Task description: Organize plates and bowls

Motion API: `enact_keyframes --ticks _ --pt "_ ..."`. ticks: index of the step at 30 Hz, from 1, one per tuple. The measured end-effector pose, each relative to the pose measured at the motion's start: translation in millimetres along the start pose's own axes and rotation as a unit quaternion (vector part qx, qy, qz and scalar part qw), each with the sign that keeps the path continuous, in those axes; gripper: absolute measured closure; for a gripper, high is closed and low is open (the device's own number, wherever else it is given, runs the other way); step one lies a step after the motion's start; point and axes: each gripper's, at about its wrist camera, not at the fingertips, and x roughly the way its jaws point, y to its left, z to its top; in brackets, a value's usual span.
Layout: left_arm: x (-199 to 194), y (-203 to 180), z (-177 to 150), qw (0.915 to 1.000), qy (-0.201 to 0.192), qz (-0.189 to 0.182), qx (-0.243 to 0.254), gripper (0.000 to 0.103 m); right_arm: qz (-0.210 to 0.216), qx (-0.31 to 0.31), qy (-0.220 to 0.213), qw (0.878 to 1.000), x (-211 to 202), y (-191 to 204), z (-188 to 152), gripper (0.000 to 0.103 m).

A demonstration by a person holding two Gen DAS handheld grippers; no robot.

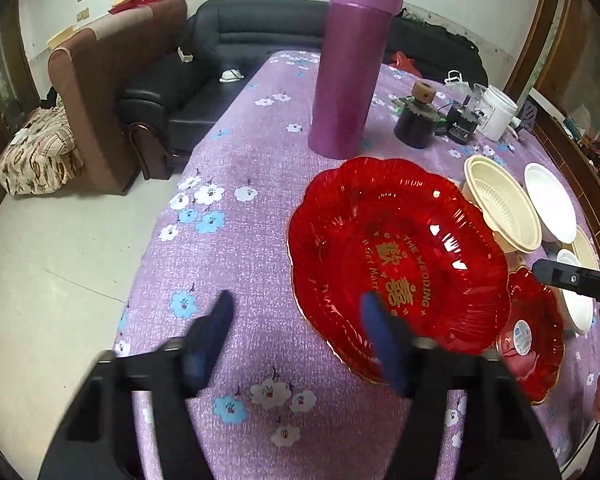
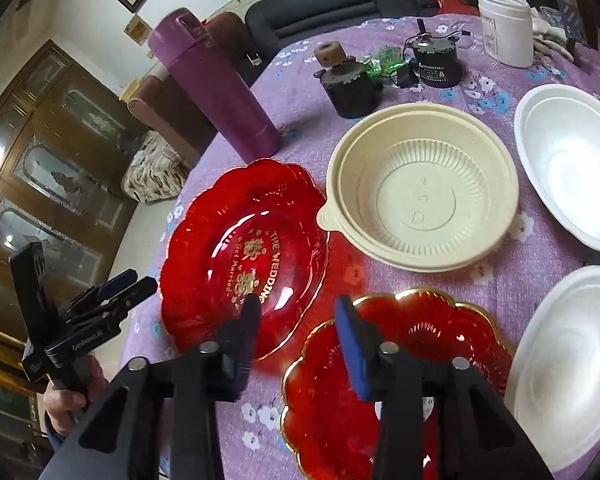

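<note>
Presently, in the left wrist view, the left tool [image 1: 296,344] hangs low over the table [image 1: 260,184], its blurred fingers apart with only floral cloth between them. The right-hand finger lies across the near rim of the large red plate [image 1: 400,256]; whether it touches cannot be told. No pads press on anything.

In the right wrist view, the right tool [image 2: 296,340] has its fingers apart as well. The blue-padded finger stands over the 10 o'clock edge of the small red plate [image 2: 400,364], which has a gold rim and lies nearest the camera; the other finger overlaps the large red plate's near edge. Contact cannot be confirmed, and nothing is clamped.

From the small red plate, the large red plate lies at 10 o'clock, close by, with gold lettering in its well. A white bowl [image 2: 572,360] sits at 3 o'clock, just beside the small plate. The beige bowl [image 2: 420,188] stands at 12 o'clock, its tab just at the large plate's rim. A second white bowl [image 2: 572,160] lies at 2 o'clock, beside the beige one.

Farther off, a purple flask [image 2: 216,96] stands upright beyond the large plate. Two small motors [image 2: 352,84] and a white jar [image 2: 504,28] occupy the far table. A dark sofa [image 1: 220,56] lies beyond.
</note>
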Motion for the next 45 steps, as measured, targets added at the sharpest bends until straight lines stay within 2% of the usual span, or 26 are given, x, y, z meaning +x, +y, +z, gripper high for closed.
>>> enact_keyframes --ticks 2,8,11,18,20,23,25,29,34,45 --pt "5 0 3 1.0 0.002 -0.009 0.0 0.051 -0.002 0.0 0.0 1.0 4 0 2 0.064" --pt "15 2 12 1.0 0.006 -0.004 -0.004 0.054 -0.016 0.001 0.0 1.0 11 -1 7 0.064" --pt "22 5 16 0.9999 0.009 -0.005 -0.01 0.055 -0.021 0.001 0.003 1.0 16 -4 8 0.07" --pt "43 7 22 0.9995 0.027 -0.008 -0.011 0.077 -0.037 0.001 0.008 0.999 30 -7 12 0.079" --pt "49 6 22 0.9995 0.031 -0.005 -0.009 0.082 -0.041 0.001 0.01 0.999 34 -7 11 0.085" --pt "55 2 21 0.9996 0.029 -0.002 -0.005 0.084 -0.04 0.006 0.01 0.999 39 -10 12 0.085" --pt "57 -2 20 0.9996 0.027 -0.001 0.0 0.087 -0.037 0.006 0.009 0.999 41 -9 11 0.09" --pt "55 -7 16 0.9996 0.021 0.015 0.008 0.087 -0.042 -0.001 0.001 0.999 41 -3 8 0.092" --pt "44 -1 6 0.9998 0.018 0.008 0.001 0.087 -0.033 -0.001 0.0 0.999 37 2 1 0.092" --pt "-3 16 -42 0.9998 -0.005 0.007 -0.018 0.087 -0.002 -0.033 0.003 0.999 20 30 -36 0.091"
